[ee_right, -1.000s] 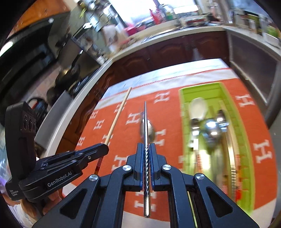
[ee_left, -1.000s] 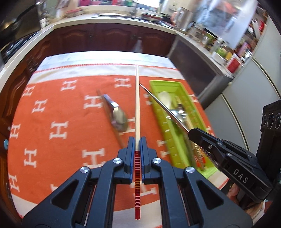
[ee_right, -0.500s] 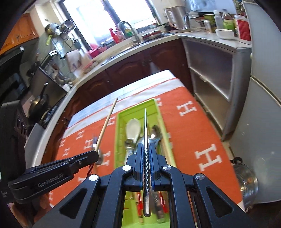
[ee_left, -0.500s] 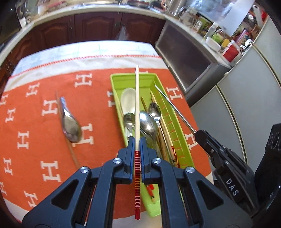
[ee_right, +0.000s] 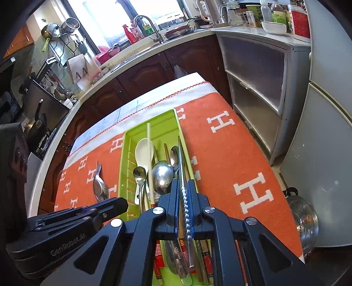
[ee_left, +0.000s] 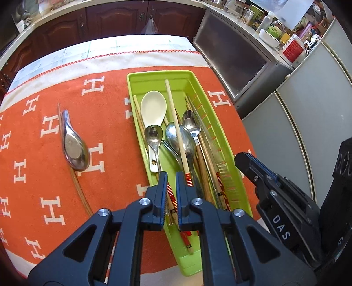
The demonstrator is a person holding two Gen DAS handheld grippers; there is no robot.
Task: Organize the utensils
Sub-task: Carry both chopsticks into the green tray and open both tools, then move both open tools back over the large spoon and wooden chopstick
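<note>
A green utensil tray (ee_left: 199,87) (ee_right: 173,114) lies on the orange cloth and holds several spoons and chopsticks. My left gripper (ee_left: 171,176) is open above the tray's near end; the pale red-banded chopstick (ee_left: 177,129) lies in the tray, free of the jaws. It also shows in the right wrist view (ee_right: 149,158). My right gripper (ee_right: 184,183) is open over the tray's right side; the twisted metal chopstick (ee_right: 183,176) lies between its parted jaws. A steel spoon (ee_left: 73,143) and a thin chopstick (ee_left: 80,187) lie on the cloth left of the tray.
The orange cloth (ee_left: 105,105) with white H marks covers the table. A grey cabinet (ee_right: 257,72) and fridge (ee_right: 325,132) stand right of the table. A steel pot (ee_right: 304,222) sits on the floor. Dark kitchen cabinets (ee_left: 114,19) run behind.
Both grippers moved right over the tray and lowered. The left jaws opened and the pale chopstick dropped into the tray. The right jaws parted around the metal chopstick.
</note>
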